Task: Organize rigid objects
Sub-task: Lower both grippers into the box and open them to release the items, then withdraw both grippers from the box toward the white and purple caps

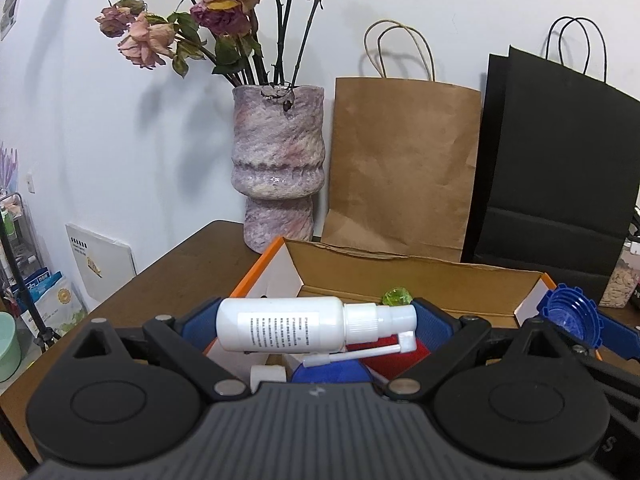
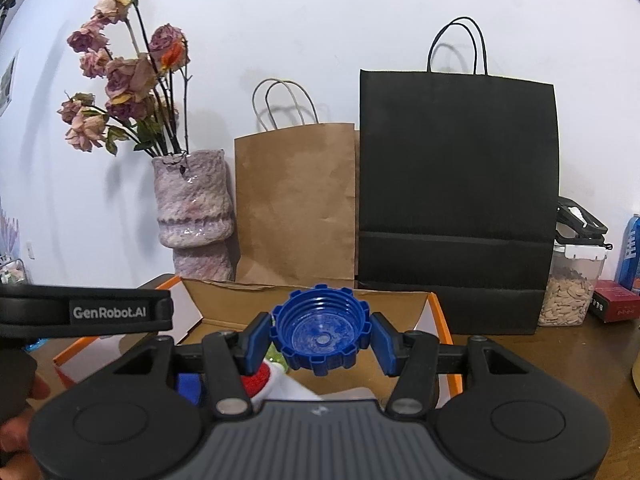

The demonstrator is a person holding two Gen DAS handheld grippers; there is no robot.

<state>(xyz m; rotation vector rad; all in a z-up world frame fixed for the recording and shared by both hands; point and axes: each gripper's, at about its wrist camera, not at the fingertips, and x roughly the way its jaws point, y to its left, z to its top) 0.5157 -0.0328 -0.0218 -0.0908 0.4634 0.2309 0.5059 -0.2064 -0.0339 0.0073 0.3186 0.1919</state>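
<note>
White spray bottle (image 1: 280,328) lies crosswise low in the left wrist view, clenched end to end between the blue pads of the left gripper (image 1: 316,330), its thin nozzle folded along the neck; a printed label on its body is too small to read. Blue ribbed cap (image 2: 320,334), open side toward the camera, sits in the centre of the right wrist view, grasped between the pads of the right gripper (image 2: 318,338). Both are held above an open cardboard box (image 1: 420,276) with orange edges, which fills the lower middle of each frame. Inside it show a small green glassy thing (image 1: 397,296), red and blue items, and something white, all partly hidden by the grippers.

Beneath the box is a brown wooden table (image 1: 168,276) set against a plain white wall. Along the wall stand a mottled pink-purple vase (image 1: 278,168) of dried roses (image 1: 192,20), a brown paper bag (image 1: 404,168) and a black paper bag (image 2: 456,200), side by side. At the right of the right wrist view are a clear lidded container (image 2: 568,292) of pale seeds or nuts, a blue can (image 2: 632,252) and a red box (image 2: 618,304); their lettering cannot be read. In the left of that view a black strap (image 2: 108,312) reads "GenRobot.AI", with part of a hand (image 2: 16,412) below it.
</note>
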